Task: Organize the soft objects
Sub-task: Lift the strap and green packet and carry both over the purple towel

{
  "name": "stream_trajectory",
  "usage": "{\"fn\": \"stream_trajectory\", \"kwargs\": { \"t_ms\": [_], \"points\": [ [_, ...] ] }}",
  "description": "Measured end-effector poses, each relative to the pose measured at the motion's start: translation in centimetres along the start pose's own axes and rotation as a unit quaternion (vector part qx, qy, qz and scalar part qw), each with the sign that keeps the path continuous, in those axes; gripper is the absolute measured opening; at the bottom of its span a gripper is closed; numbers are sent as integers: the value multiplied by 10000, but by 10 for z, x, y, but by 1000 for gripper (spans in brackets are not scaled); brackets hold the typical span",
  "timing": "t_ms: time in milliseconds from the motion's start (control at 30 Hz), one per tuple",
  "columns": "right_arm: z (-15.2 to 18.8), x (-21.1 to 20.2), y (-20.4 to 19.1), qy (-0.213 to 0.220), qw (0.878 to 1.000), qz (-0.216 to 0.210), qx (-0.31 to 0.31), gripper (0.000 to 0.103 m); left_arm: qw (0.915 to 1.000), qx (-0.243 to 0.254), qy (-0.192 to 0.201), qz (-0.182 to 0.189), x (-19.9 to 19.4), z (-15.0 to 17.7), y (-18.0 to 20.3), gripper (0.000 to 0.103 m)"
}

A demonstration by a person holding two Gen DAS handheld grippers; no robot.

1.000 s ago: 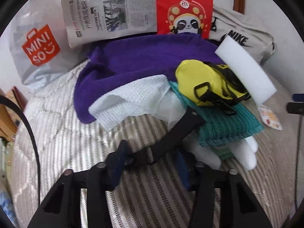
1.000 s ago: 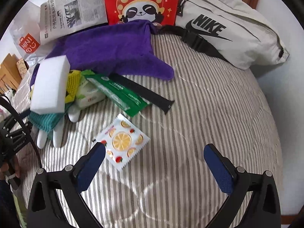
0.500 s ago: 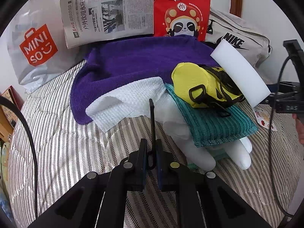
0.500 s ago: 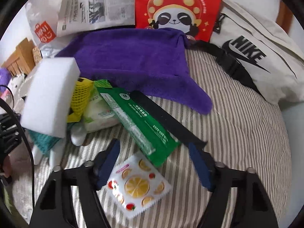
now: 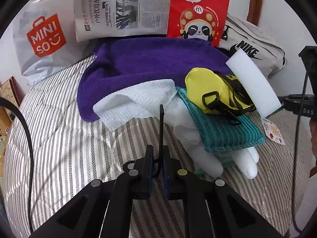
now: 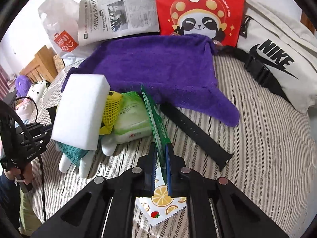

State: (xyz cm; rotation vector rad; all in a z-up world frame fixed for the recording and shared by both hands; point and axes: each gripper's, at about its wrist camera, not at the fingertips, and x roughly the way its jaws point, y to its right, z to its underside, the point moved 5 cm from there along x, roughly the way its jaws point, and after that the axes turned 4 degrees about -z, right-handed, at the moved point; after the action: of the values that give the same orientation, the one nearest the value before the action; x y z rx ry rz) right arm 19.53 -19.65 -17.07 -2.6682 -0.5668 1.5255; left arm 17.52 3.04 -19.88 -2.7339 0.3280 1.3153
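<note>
My left gripper (image 5: 158,158) is shut on a thin black strap (image 5: 160,127) that stands edge-on between its pads, just in front of a white waffle cloth (image 5: 136,103). Behind it lie a purple towel (image 5: 150,63), a teal cloth (image 5: 223,132), a yellow pouch (image 5: 206,85), a white foam block (image 5: 253,85) and a white glove (image 5: 210,158). My right gripper (image 6: 160,158) has its jaws closing, with the pads pressing on a flat green packet (image 6: 154,119) tilted on edge. A second black strap (image 6: 195,130) lies just to its right.
A wipes pack (image 6: 132,123) sits left of the green packet, and a lemon-print sachet (image 6: 161,198) lies under my right gripper. A Miniso bag (image 5: 43,37), newspaper (image 5: 122,10), red panda bag (image 5: 198,13) and Nike bag (image 6: 277,59) line the back of the striped quilt (image 5: 65,138).
The left jaws closed on the black strap, which turned from lying flat to standing edge-on. The right gripper moved toward the pile and closed from wide open onto the green packet.
</note>
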Motion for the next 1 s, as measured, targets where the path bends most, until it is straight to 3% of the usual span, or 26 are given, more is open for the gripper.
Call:
{"fn": "stream_trajectory", "kwargs": {
  "t_ms": [100, 300, 433, 1000],
  "points": [
    [1, 14, 3, -161, 9997, 182, 28, 10, 10000, 54, -19, -12, 0, 0, 1, 9],
    [-7, 31, 11, -40, 9990, 2, 437, 8, 9992, -244, -161, 259, 5, -5, -4, 9],
    [-8, 21, 10, 121, 9984, -152, 525, 5, 9992, -216, -181, 279, 2, -6, -5, 7],
    [2, -39, 0, 405, 9985, -35, 369, 3, 9983, -437, -54, 375, -44, -6, -15, 4]
  ]
}}
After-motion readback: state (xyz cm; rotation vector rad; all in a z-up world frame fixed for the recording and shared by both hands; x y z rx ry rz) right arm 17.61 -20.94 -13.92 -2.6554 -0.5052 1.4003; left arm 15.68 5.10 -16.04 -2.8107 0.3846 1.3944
